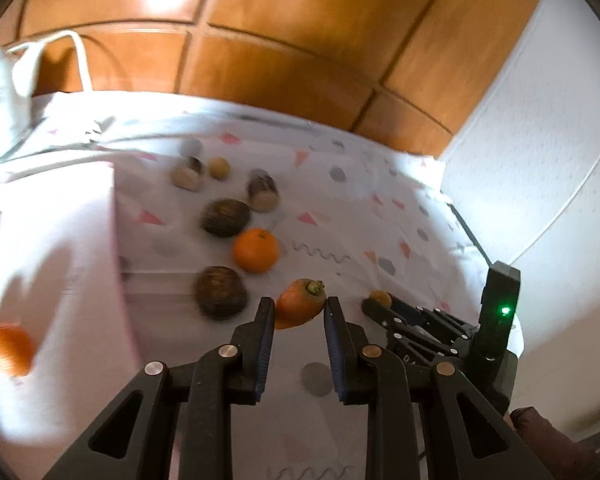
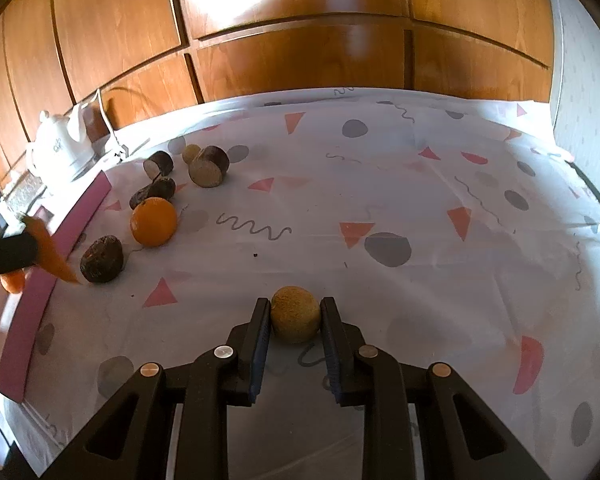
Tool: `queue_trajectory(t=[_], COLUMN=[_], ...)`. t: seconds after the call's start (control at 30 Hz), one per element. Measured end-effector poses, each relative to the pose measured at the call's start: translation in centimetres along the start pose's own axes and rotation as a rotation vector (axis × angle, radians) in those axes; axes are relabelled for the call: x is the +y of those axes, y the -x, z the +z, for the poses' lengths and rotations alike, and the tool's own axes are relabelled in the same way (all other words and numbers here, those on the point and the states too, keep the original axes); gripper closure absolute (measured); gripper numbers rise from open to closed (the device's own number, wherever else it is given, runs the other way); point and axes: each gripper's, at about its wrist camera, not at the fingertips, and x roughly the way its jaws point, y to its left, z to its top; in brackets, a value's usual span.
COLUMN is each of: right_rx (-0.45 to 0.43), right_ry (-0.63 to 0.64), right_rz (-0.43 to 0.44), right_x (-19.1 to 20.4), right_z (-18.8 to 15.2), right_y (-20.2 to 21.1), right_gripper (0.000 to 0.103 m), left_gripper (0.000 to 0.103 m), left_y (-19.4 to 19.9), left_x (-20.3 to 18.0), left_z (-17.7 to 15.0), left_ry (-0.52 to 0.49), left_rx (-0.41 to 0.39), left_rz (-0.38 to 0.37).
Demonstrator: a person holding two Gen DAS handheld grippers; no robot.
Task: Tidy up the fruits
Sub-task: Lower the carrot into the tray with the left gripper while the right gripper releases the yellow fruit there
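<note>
**A:** Start with your left wrist view. What have your tongs got?

**B:** Your left tongs (image 1: 300,312) are clamped on a carrot (image 1: 300,307), stem end up and toward the right pad. The carrot sits between the two blue-lined pads, above the patterned cloth of the bench (image 1: 340,208). The picture is smeared, so fine detail is lost.

**A:** And the rest of the fruit there?

**B:** An orange (image 1: 256,250) lies beyond the carrot, with one dark brown fruit (image 1: 221,291) to its lower left and another (image 1: 225,217) just above it. Farther back are a cut dark piece (image 1: 263,191) and some small pale pieces (image 1: 204,172), too blurred to name. At the left edge an orange-red blur (image 1: 8,350) shows, which you cannot identify. Your right tongs (image 1: 374,304) reach in from the right, tips closed around something small and tan.

**A:** Now the right wrist view.

**B:** Your right tongs (image 2: 295,312) are closed on a round tan fruit (image 2: 295,314), both pads pressing its sides, low over the bench (image 2: 380,184). On the left, the orange (image 2: 153,222) lies between a dark brown fruit (image 2: 102,259) nearer you and another (image 2: 153,192) touching it from behind. Two cut dark pieces (image 2: 209,166) rest farther back, flat faces showing. The carrot (image 2: 50,250) hangs at the left edge in your left tongs (image 2: 32,250), tip slanting down toward the nearer dark fruit. A white kettle (image 2: 60,148) stands at the bench's far left corner, before the wooden panels (image 2: 300,40).
</note>
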Motion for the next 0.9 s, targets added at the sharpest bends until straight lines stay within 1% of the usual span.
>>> queue_trajectory(t=[0.07, 0.13, 0.2, 0.3, 0.43, 0.53, 0.63, 0.7, 0.77, 0.9], right_rx=[0.01, 0.015, -0.012, -0.032, -0.017, -0.005, 0.016, 0.034, 0.047, 0.087], right_ry=[0.018, 0.023, 0.041, 0.086, 0.171, 0.226, 0.277, 0.312, 0.341, 0.345], right_rz=[-0.014, -0.006, 0.015, 0.09, 0.239, 0.34, 0.409, 0.435, 0.444, 0.448], right_x=[0.3, 0.7, 1.7, 4.3, 9.4, 13.1, 16.7, 18.8, 20.5, 22.2], right_z=[0.3, 0.7, 1.3, 2.5, 3.4, 3.7, 3.8, 3.7, 3.5, 3.2], right_y=[0.0, 0.4, 1.5, 2.9, 3.6, 3.9, 3.7, 3.1, 2.5, 1.2], right_gripper=[0.079, 0.079, 0.079, 0.079, 0.079, 0.079, 0.079, 0.079, 0.079, 0.078], left_gripper=[0.078, 0.078, 0.078, 0.078, 0.078, 0.077, 0.077, 0.078, 0.078, 0.077], left_y=[1.6, 3.3, 4.6, 6.0, 6.9, 7.7, 8.2, 8.6, 8.9, 9.3], left_x=[1.0, 2.2, 3.8, 6.6, 9.7, 11.1, 12.2, 12.6, 12.8, 13.3], left_z=[0.0, 0.0, -0.1, -0.2, -0.3, -0.7, -1.0, -1.4, -1.8, -2.7], left_ry=[0.006, 0.02, 0.044, 0.1, 0.168, 0.186, 0.206, 0.209, 0.218, 0.247], left_rx=[-0.035, -0.069, -0.098, -0.127, -0.147, -0.174, -0.19, -0.2, -0.205, -0.204], left_rz=[0.026, 0.066, 0.105, 0.181, 0.265, 0.333, 0.378, 0.421, 0.459, 0.497])
